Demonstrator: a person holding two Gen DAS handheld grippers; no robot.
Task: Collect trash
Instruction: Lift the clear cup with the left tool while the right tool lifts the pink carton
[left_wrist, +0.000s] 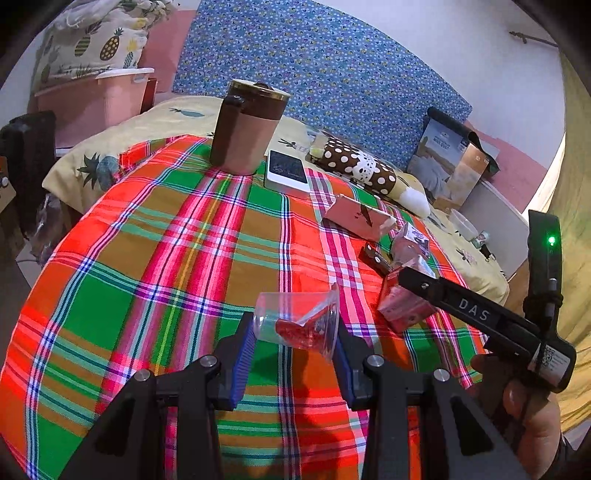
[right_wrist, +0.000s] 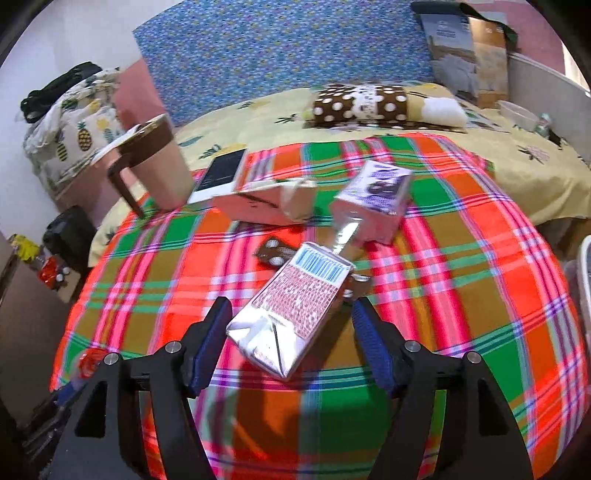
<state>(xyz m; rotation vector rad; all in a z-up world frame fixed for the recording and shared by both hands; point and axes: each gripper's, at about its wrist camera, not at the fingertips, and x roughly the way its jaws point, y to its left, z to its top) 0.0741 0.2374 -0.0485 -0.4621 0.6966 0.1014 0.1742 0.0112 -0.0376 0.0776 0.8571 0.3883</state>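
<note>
My left gripper (left_wrist: 295, 354) is pinching a clear plastic cup (left_wrist: 299, 319) lying on its side between the blue pads, with a crumpled red wrapper (left_wrist: 303, 330) inside it, held just above the plaid blanket (left_wrist: 147, 258) that covers the bed. My right gripper (right_wrist: 291, 347) stands spread, its pads clear of the pink drink carton (right_wrist: 295, 310) that lies flat on the blanket between them, silver end toward me; from the left wrist view I can see that same gripper reaching over the carton near the blanket's right edge. Just beyond the carton lies a small dark snack wrapper (right_wrist: 273, 254), and past that a purple and white carton (right_wrist: 373, 199) sits tilted, touching the pink one's far end as far as I can tell. A flattened pale box (right_wrist: 258, 203) lies beside it toward the middle of the blanket. Along the far edge of the blanket stand a brown lidded mug (left_wrist: 247, 125) and a white phone-like device (left_wrist: 288, 170) just beside it. Beyond the blanket, on the yellow sheet, rests a brown polka-dot pillow (right_wrist: 365, 103).
</note>
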